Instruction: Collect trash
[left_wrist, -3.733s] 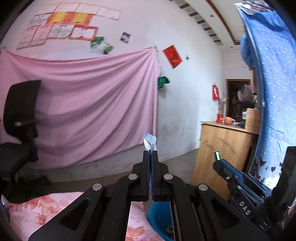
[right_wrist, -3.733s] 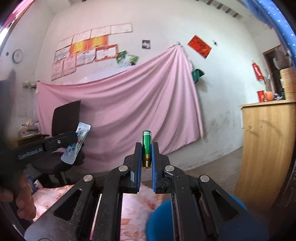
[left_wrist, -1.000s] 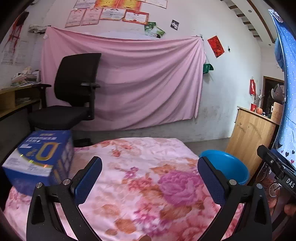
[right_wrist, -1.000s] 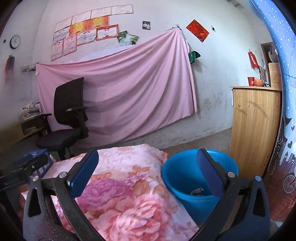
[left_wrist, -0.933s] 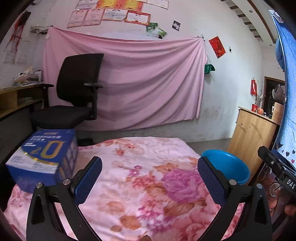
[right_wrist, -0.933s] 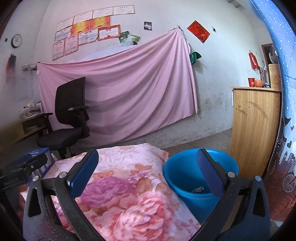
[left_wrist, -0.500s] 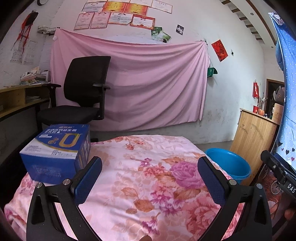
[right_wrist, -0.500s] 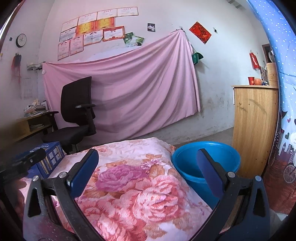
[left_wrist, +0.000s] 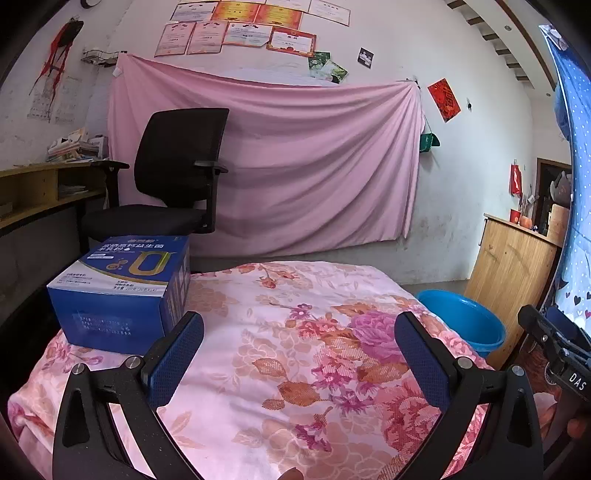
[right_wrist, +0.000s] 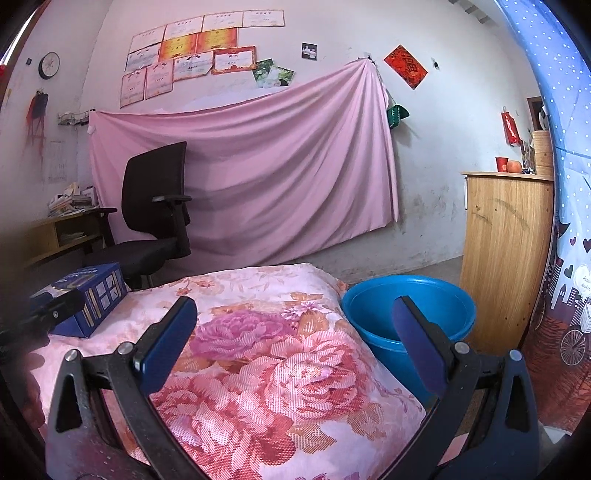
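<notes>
A blue plastic basin (left_wrist: 461, 321) stands on the floor at the right end of the table; it also shows in the right wrist view (right_wrist: 406, 314), where its inside is hidden. My left gripper (left_wrist: 299, 354) is wide open and empty above the pink floral cloth (left_wrist: 295, 332). My right gripper (right_wrist: 295, 343) is wide open and empty above the cloth's (right_wrist: 258, 343) right end, beside the basin. No loose trash shows on the cloth.
A blue cardboard box (left_wrist: 122, 291) sits at the cloth's left end, also seen in the right wrist view (right_wrist: 88, 295). A black office chair (left_wrist: 170, 184) stands behind it. A wooden cabinet (right_wrist: 506, 251) stands right of the basin.
Earlier my left gripper was shut on a sachet and my right on a green battery. Both are open and empty now, and both views have drawn back over the cloth.
</notes>
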